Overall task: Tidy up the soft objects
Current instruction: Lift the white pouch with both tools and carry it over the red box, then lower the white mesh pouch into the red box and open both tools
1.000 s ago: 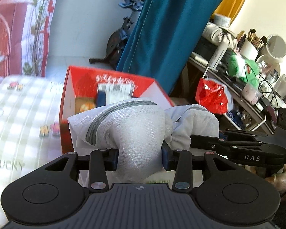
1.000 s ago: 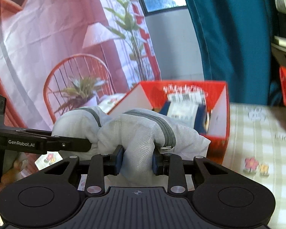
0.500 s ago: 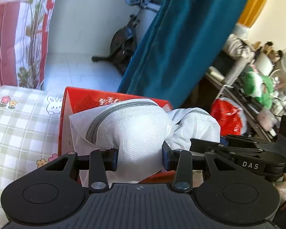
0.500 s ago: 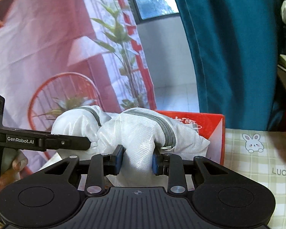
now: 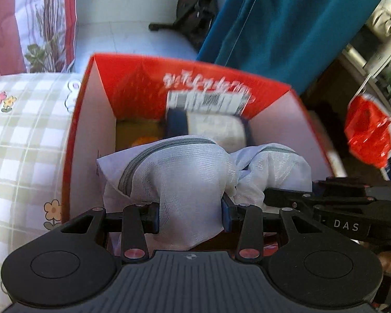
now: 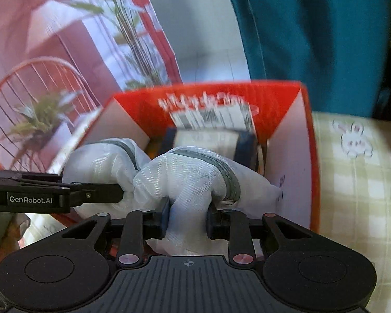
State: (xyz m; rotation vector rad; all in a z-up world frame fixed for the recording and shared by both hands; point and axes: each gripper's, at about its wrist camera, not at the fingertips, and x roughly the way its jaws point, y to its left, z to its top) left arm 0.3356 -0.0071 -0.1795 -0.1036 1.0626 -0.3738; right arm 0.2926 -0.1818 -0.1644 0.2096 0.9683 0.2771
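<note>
Checked bedding (image 5: pixel 20 140) with little flowers spreads to the left of the left tool (image 5: pixel 190 215), and a teal curtain (image 5: pixel 286 26) hangs beyond. Straight ahead of both tools sits an open red box (image 5: pixel 91 120), already holding a dark-edged packet (image 5: pixel 211 127) and something orange. Between the left tool's pads a white mesh laundry bag (image 5: pixel 185 172) with a grey zipper is clamped, bunched up over the box's near edge. Further right, the right tool (image 6: pixel 187 215) has just tightened its jaws on the same bag, pinching the other end. I would say the bag is nearly home: it hangs over the opening, not yet lowered and let go.
</note>
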